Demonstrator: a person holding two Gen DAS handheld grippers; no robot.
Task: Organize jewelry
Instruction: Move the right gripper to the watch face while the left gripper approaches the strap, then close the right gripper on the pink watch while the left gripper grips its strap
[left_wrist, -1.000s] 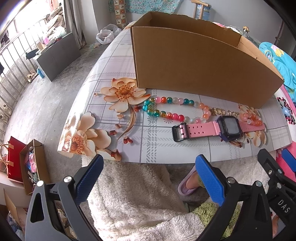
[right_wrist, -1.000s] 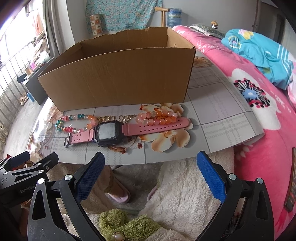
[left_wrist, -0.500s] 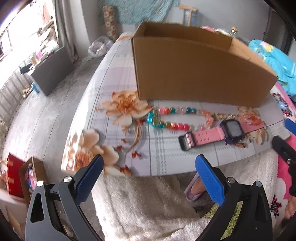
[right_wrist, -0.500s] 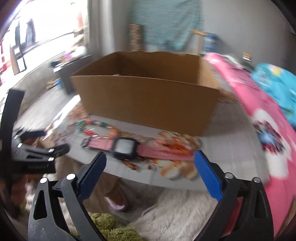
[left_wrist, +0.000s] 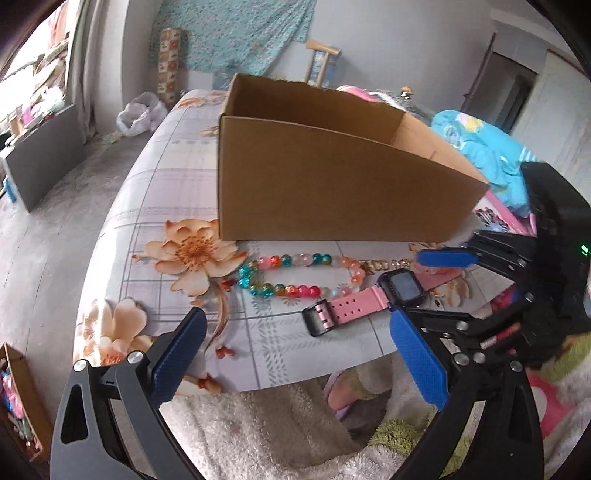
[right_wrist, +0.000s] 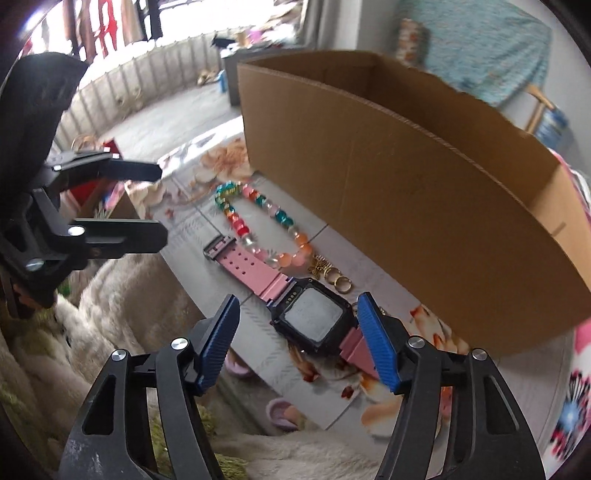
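Corrugated cardboard box (left_wrist: 332, 177), glassy round-bead bracelet (left_wrist: 295, 275), pink rubbery watch (right_wrist: 295, 299), both grippers' jaws wide

right gripper (right_wrist: 297, 341) moved in, pink watch (right_wrist: 310, 317) face now between its open fingers, left gripper (left_wrist: 295, 363) nearer table

**Right tongs straddle the watch face**

The right tongs (right_wrist: 297, 345) stand open, blue pads either side of the watch (right_wrist: 314, 319), which lies flat on the floral bench (right_wrist: 266, 347). Its pink strap runs toward a loop of coloured beads (right_wrist: 258, 221), with gold rings (right_wrist: 338, 282) just beside them. A cardboard box (right_wrist: 406, 206) stands behind. The left tongs (right_wrist: 147, 201) hang open at the left.
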